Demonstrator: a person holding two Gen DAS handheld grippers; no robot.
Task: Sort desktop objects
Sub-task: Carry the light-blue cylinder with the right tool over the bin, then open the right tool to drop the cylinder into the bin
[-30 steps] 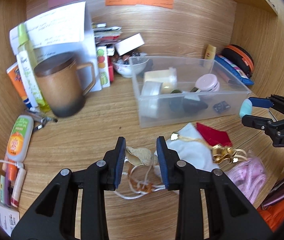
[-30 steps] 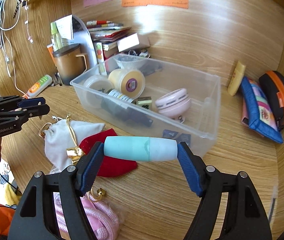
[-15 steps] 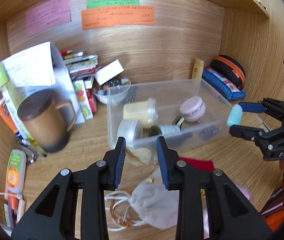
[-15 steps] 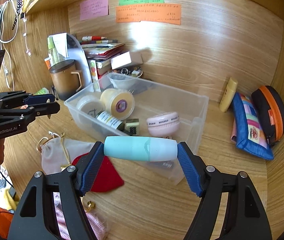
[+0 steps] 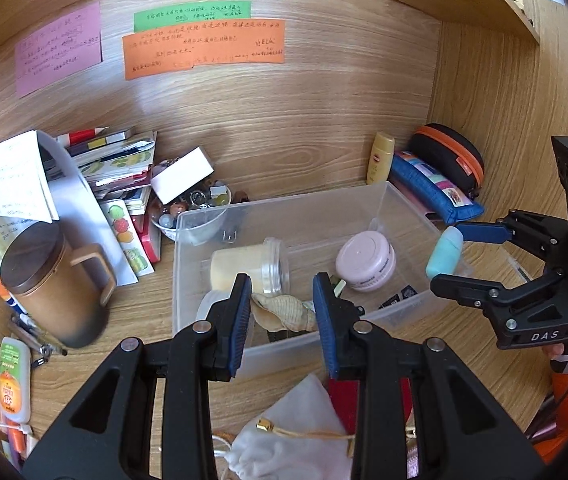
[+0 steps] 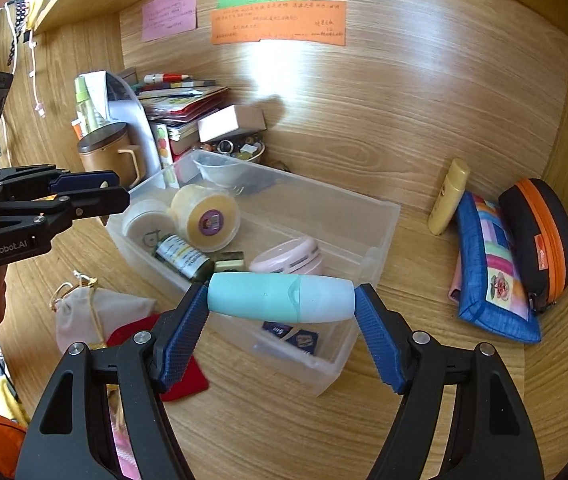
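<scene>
Your left gripper point(image 5: 282, 312) is clamped narrow on a tan spiral seashell point(image 5: 284, 311), held above the near wall of the clear plastic bin point(image 5: 284, 208). Your right gripper point(image 6: 282, 310) grips a teal tube point(image 6: 281, 298) end to end, jaws fairly wide, above the bin's near right corner. Bin contents: yellow jar point(image 6: 206, 217), pink round case point(image 5: 365, 260) (plus smaller items). White drawstring pouch point(image 5: 287, 446) lies on the desk point(image 5: 140, 304), in front of the bin.

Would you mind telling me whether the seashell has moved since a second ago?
Yes. The seashell, clamped in the left hand-held gripper, has travelled from above the white pouch to over the clear bin's near wall.
</scene>
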